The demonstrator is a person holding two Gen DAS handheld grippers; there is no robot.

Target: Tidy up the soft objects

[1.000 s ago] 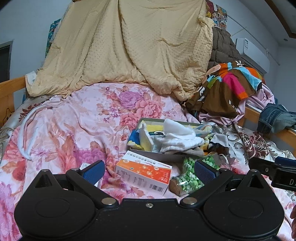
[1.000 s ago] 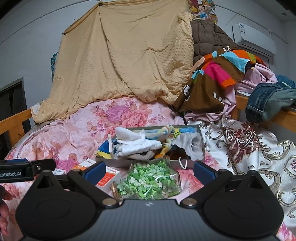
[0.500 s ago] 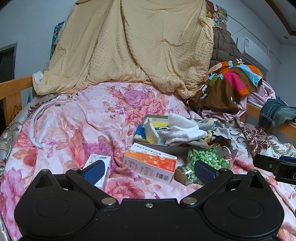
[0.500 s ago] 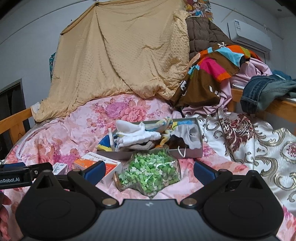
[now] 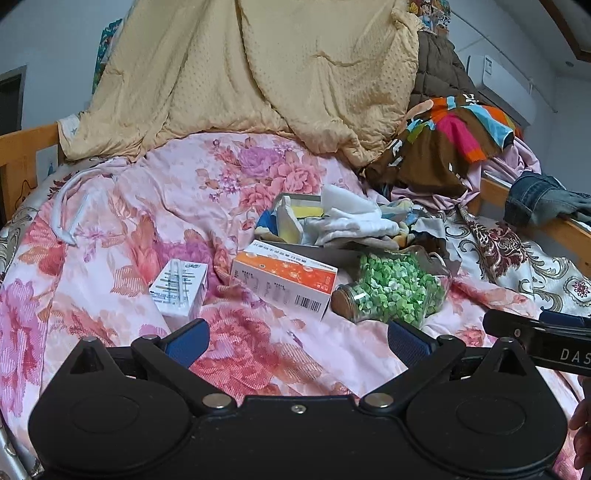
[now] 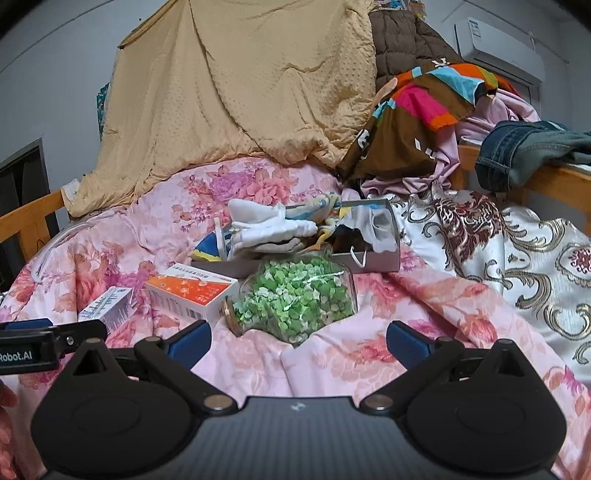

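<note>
I see one grey box (image 6: 373, 264) on the bed (image 5: 122, 229), stuffed with white folded cloths (image 6: 266, 227) and other soft pieces. One jar (image 6: 295, 301) of green bits lies before it, beside two cartons (image 5: 284, 282). Left gripper (image 5: 297, 341) and right gripper (image 6: 297, 339) fingers are both spread, holding nothing.

Pale grey walls (image 6: 55, 74) are enclosing a wooden-framed bed (image 5: 26, 147). A white air conditioner (image 6: 498, 44) is hanging high on the right wall, and posters (image 5: 428, 11) are peeking above the bedding.
</note>
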